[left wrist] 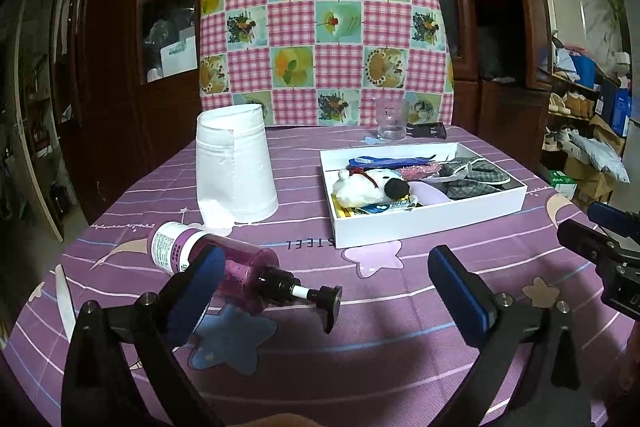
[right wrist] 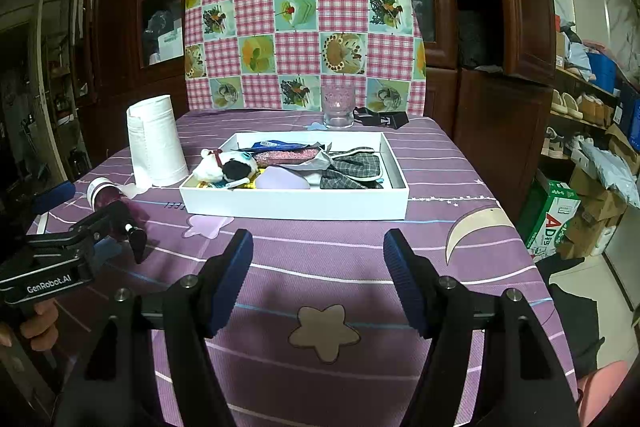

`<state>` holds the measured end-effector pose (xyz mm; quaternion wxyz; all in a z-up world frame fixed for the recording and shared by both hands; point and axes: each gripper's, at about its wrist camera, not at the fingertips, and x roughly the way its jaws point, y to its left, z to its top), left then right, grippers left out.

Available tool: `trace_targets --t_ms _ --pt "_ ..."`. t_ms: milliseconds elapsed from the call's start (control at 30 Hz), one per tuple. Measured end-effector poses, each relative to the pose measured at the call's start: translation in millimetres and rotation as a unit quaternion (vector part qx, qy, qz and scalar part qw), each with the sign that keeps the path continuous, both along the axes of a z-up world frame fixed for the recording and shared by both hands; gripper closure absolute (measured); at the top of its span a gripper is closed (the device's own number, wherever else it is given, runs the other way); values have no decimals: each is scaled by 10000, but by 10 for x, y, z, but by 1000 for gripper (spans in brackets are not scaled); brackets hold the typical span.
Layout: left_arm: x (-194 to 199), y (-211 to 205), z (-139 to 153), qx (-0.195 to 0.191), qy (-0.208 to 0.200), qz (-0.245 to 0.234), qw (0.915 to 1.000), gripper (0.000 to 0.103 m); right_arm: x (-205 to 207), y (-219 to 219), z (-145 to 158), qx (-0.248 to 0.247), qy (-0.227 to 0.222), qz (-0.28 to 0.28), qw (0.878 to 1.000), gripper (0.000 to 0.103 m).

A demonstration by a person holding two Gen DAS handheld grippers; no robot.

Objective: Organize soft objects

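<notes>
Left wrist view: your left gripper [left wrist: 326, 279] is spread wide, holding nothing, low over the purple tablecloth [left wrist: 400, 327] by the tipped pump bottle [left wrist: 240, 267]; the plush toy [left wrist: 370, 189] lies in the white tray [left wrist: 428, 223] beyond. Right wrist view: your right gripper [right wrist: 318, 269] is also spread and empty, facing the tray [right wrist: 296, 205], where the plush [right wrist: 226, 165] sits at the left end and grey plaid fabric [right wrist: 352, 169] on the right.

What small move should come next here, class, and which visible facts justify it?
Probably ease the left gripper forward and left around the pump bottle lying on its side beside the tissue roll. Its jaws stand open right by it, while the soft toy and fabrics already sit in the white box.
</notes>
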<state>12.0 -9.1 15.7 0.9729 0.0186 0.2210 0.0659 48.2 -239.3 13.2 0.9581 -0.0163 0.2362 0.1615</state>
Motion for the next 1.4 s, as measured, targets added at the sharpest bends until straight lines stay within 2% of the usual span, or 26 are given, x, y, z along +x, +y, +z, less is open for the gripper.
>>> trace_targets --t_ms 200,367,500,567,667,767,833,1000,1133,1400 --pt "10 -5 -3 14 38 15 10000 0 -4 3 -1 -1 -2 1 10000 34" --pt "-22 -25 9 1 -42 -186 9998 1 -3 4 0 -9 7 3 10000 34" --pt "-29 -40 9 8 -61 -247 9997 18 -8 6 -3 -6 8 0 10000 34" --pt "-17 -18 6 -42 -20 -211 9998 19 -7 4 -2 -7 11 0 10000 34" --pt "-19 -13 6 -54 -8 -175 9998 16 -8 6 -3 -9 5 3 10000 34" --pt "-18 -51 0 67 19 -165 9998 9 -9 6 -2 -6 6 1 10000 34" --pt "-12 -62 -3 114 43 -165 9998 0 -7 6 -2 -8 6 2 10000 34" --pt "-17 -62 -2 88 28 -215 9997 0 -6 5 -1 -8 8 2 10000 34" --pt "-24 -62 -3 38 -14 -290 9996 11 -4 3 0 -9 9 3 10000 34" --pt "-18 -60 -8 70 53 -239 9997 1 -5 3 2 -8 5 4 10000 34"
